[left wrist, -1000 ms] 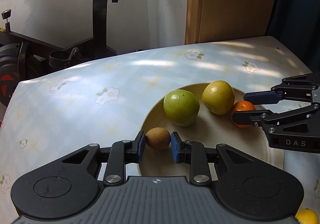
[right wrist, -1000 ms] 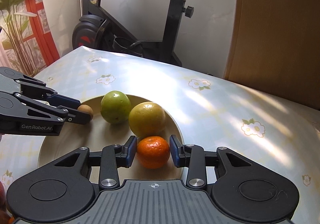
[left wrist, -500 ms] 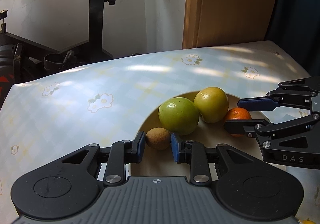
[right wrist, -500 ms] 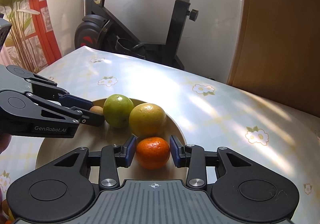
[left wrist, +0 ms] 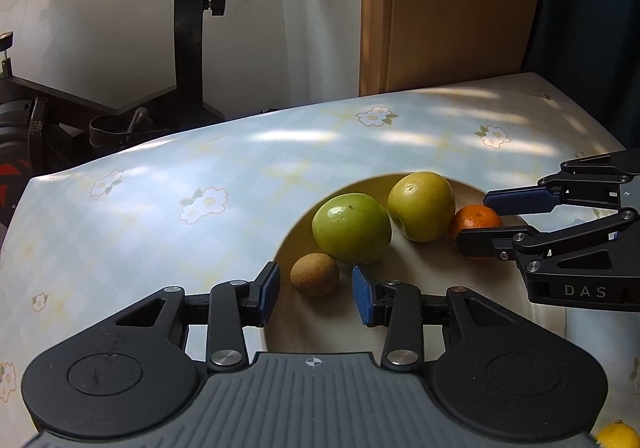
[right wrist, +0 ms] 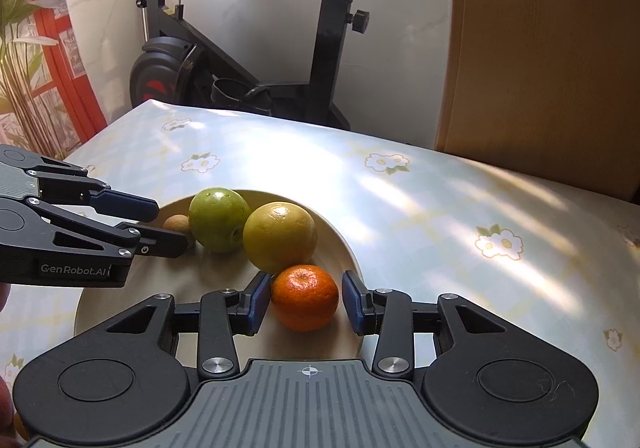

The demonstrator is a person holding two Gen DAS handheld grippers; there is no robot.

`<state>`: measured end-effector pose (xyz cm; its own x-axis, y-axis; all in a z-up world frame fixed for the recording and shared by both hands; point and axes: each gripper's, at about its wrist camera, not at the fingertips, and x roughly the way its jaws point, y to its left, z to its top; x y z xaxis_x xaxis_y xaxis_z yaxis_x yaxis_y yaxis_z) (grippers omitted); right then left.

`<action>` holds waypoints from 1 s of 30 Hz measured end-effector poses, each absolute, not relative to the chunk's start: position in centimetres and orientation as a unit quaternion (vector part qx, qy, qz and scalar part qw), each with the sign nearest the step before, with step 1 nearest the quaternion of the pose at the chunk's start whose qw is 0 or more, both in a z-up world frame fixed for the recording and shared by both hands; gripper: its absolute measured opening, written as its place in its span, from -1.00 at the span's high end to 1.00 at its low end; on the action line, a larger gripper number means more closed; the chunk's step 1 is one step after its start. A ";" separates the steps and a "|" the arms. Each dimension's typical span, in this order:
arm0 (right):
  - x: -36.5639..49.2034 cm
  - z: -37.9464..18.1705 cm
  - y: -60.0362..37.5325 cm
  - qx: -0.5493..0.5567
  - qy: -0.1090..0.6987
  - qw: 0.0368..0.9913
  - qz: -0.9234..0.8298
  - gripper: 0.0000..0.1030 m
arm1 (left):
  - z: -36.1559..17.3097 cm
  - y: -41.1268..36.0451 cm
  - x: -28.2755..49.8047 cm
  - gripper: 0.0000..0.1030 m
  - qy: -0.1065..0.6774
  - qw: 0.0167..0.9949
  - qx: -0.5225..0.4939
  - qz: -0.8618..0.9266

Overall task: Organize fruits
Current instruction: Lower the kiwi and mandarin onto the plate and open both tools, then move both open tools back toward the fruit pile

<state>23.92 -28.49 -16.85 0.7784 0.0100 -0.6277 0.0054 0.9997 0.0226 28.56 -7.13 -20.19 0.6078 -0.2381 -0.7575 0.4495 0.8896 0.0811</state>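
A cream plate (left wrist: 408, 332) (right wrist: 168, 288) on the flowered table holds a green fruit (left wrist: 351, 228) (right wrist: 218, 219), a yellow-green fruit (left wrist: 421, 205) (right wrist: 279, 236), an orange mandarin (left wrist: 476, 219) (right wrist: 305, 296) and a small brown fruit (left wrist: 315, 274) (right wrist: 176, 224). My left gripper (left wrist: 315, 292) (right wrist: 170, 226) is open, its pads standing apart on either side of the brown fruit. My right gripper (right wrist: 305, 302) (left wrist: 474, 219) is open around the mandarin with small gaps on both sides.
A yellow fruit (left wrist: 618, 435) lies on the table near the bottom right of the left wrist view. An exercise bike (right wrist: 240, 59) stands behind the table's far edge. A wooden panel (right wrist: 540, 47) rises at the back right.
Both grippers have opened: the left let go of the brown fruit, the right let go of the mandarin. Both fruits rest on the plate, and both cameras have risen slightly.
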 end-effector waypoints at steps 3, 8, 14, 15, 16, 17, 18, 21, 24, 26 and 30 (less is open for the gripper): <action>23.2 -16.5 -28.6 0.014 0.329 0.944 -0.003 0.29 | -19.6 -6.7 27.9 0.18 0.394 0.889 0.131 -0.192; 21.9 -15.6 -28.5 0.021 0.319 0.947 -0.012 0.29 | -18.3 -5.4 26.7 0.18 0.386 0.896 0.123 -0.182; 19.6 -14.5 -27.8 0.040 0.308 0.950 -0.024 0.29 | -16.6 -3.1 24.6 0.18 0.379 0.904 0.112 -0.163; 19.3 -14.4 -27.6 0.041 0.307 0.951 -0.024 0.29 | -16.4 -2.6 24.3 0.18 0.379 0.905 0.110 -0.158; 18.9 -14.2 -27.4 0.042 0.305 0.951 -0.024 0.29 | -16.2 -2.1 23.8 0.18 0.380 0.906 0.108 -0.153; 18.6 -14.1 -27.2 0.043 0.304 0.951 -0.024 0.29 | -16.0 -1.6 23.4 0.18 0.382 0.906 0.105 -0.149; 18.3 -14.1 -27.0 0.043 0.302 0.952 -0.023 0.29 | -15.8 -1.1 23.0 0.18 0.384 0.906 0.102 -0.145; 17.0 -14.0 -26.2 0.044 0.296 0.954 -0.021 0.29 | -15.3 0.4 21.7 0.18 0.385 0.908 0.097 -0.135; 15.9 -14.1 -25.3 0.047 0.293 0.955 -0.018 0.29 | -14.9 1.7 20.8 0.18 0.385 0.909 0.092 -0.127; 15.3 -14.2 -24.7 0.048 0.291 0.955 -0.015 0.29 | -14.7 2.4 20.0 0.18 0.387 0.910 0.087 -0.122; 13.6 -14.3 -23.4 0.055 0.287 0.956 -0.016 0.29 | -14.5 3.5 18.3 0.18 0.386 0.913 0.075 -0.111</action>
<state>13.61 -23.42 -14.30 0.8349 0.0003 -0.5504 0.0629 0.9934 0.0959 18.28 3.45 -14.48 0.6771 -0.1444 -0.7216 0.2610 0.9639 0.0520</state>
